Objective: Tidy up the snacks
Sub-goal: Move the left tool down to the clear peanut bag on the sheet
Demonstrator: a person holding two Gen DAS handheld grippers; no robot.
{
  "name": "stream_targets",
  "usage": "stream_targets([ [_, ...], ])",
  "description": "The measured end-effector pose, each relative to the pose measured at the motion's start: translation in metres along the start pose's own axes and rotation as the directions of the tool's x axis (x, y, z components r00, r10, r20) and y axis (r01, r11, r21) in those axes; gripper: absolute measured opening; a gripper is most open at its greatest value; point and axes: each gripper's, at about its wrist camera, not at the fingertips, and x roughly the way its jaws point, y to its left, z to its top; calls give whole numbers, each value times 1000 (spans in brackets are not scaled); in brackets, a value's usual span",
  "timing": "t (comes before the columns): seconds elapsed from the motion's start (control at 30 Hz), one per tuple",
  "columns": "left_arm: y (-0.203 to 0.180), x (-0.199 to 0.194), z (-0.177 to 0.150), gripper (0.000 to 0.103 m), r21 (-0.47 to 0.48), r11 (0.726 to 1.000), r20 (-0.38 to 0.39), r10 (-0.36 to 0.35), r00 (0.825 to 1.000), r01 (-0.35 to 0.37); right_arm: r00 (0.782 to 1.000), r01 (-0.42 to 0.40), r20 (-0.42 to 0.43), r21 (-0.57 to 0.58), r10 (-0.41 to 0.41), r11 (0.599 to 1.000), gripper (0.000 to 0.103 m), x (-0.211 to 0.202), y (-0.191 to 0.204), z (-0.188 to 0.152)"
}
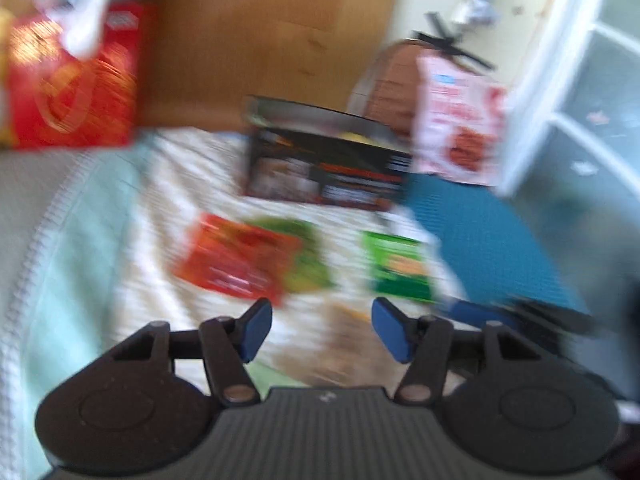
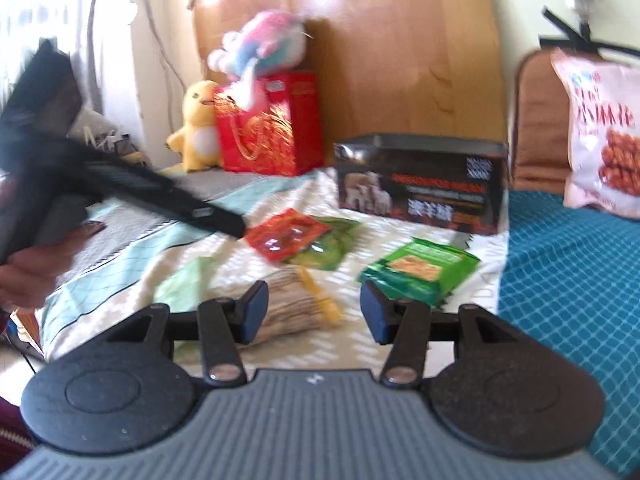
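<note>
Bedding (image 2: pixel 132 248) before the black box (image 2: pixel 420 184) is strewn with packets, both grippers (image 1: pixel 322 330) (image 2: pixel 314 312) are held apart and empty, so the striped packet (image 2: pixel 292 304) could be pushed aside if approached crookedly.

A yellow plush toy (image 2: pixel 198 128) sits at ten o'clock beside a red gift bag (image 2: pixel 276 128), a pastel plush (image 2: pixel 264 42) atop it.

A home bedroom: bed (image 2: pixel 120 236) spread with a pale striped blanket, wooden headboard (image 2: pixel 392 40) behind, plush toys (image 2: pixel 198 128) by a red gift bag (image 2: pixel 280 128), white drawer unit (image 1: pixel 592 80) alongside, snack packets (image 2: pixel 420 268) strewn across the covers.
</note>
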Motion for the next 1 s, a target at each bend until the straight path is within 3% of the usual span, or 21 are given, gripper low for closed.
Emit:
stream_targets([
  [0.07,-6,4,-8,55,18,999,-29,-37,999,37,999,-9,-34,2,9,1000,54,10,-5,5],
  [0.23,-6,16,-30,46,41,999,-119,32,992,-27,983,-87,-160,29,91,996,52,42,-1,6],
  [0.27,-4,13,-33,46,40,998,-118,43,992,-39,982,-100,-158,46,107,994,43,42,-1,4],
  [0.3,-1,10,-35,47,36,998,-117,55,992,-52,980,-117,-157,53,124,992,19,40,2,3],
  [0.33,2,6,-36,48,30,997,-118,77,990,-74,979,-124,-156,50,130,991,5,37,3,3],
  [0.43,13,-2,-37,48,0,996,-125,89,988,-90,985,-96,-139,39,101,995,2,23,5,0],
  [0.53,8,-4,-36,52,13,996,-130,84,988,-83,992,26,-123,10,-24,1000,2,14,-1,-4],
  [0.57,3,-2,-37,52,34,996,-135,88,987,-84,993,34,-115,13,-32,999,5,10,-4,-5],
  [0.63,-5,6,-40,50,72,994,-158,88,983,-78,995,-42,-90,60,47,997,20,1,-11,-3],
  [0.67,-9,9,-42,50,91,993,-164,92,982,-77,991,-90,-96,68,97,994,42,1,-12,-2],
  [0.7,-12,10,-44,50,107,991,-162,95,982,-78,987,-117,-106,54,123,992,58,2,-12,0],
  [0.83,-9,20,-37,47,35,999,-169,39,985,-34,982,-124,-152,-91,109,988,60,18,7,0],
  [1.0,-1,32,-25,45,-60,998,-181,-17,983,6,982,-89,-168,-16,85,996,60,20,-5,-2],
])
